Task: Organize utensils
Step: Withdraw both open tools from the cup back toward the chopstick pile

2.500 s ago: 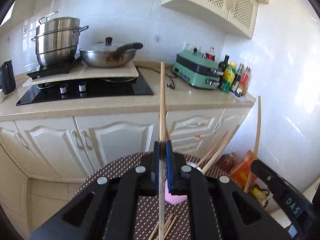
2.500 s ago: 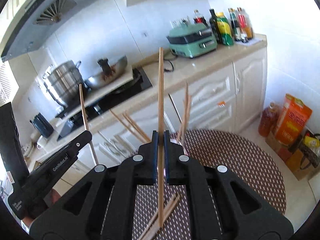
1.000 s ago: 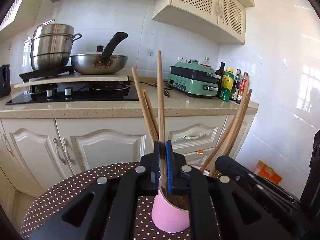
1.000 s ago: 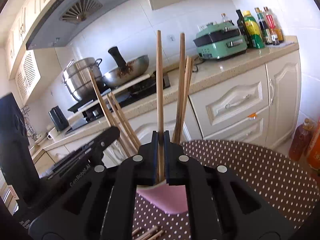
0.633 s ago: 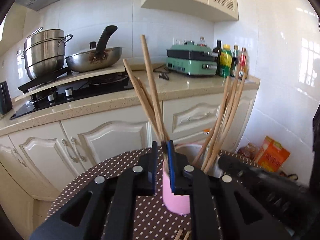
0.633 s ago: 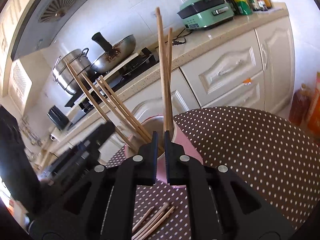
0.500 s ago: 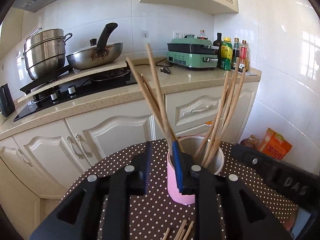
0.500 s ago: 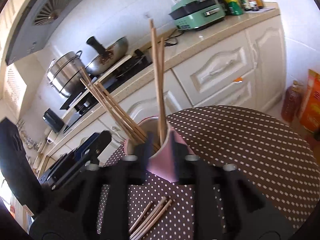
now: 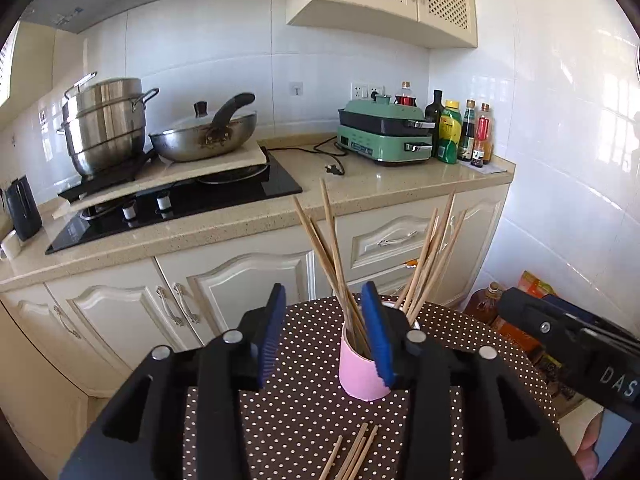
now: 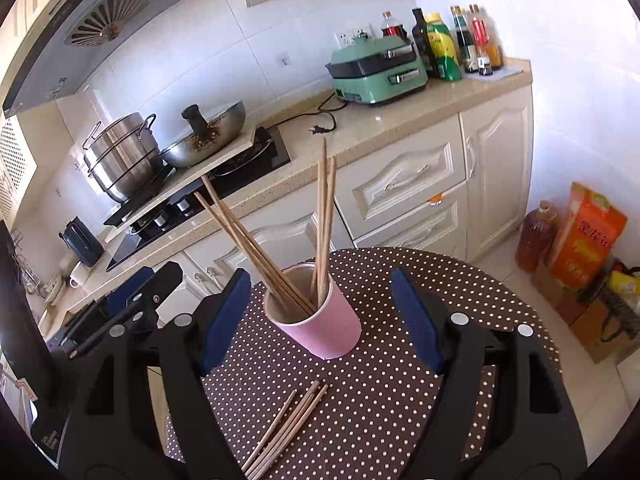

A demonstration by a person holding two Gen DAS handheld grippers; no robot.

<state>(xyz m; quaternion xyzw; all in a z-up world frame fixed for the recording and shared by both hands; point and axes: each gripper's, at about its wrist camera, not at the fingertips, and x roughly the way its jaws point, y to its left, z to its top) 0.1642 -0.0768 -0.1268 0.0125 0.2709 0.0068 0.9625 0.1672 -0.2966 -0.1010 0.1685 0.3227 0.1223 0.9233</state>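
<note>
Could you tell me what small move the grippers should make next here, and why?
Probably lower one gripper to the loose chopsticks lying on the dotted table in front of the pink cup. Both the left gripper and right gripper hold nothing, their jaws opening, and the cup already holds several upright sticks.

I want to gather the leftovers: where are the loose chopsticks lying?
In the right wrist view, the loose chopsticks lie on the dotted table, just in front of the pink cup.
</note>
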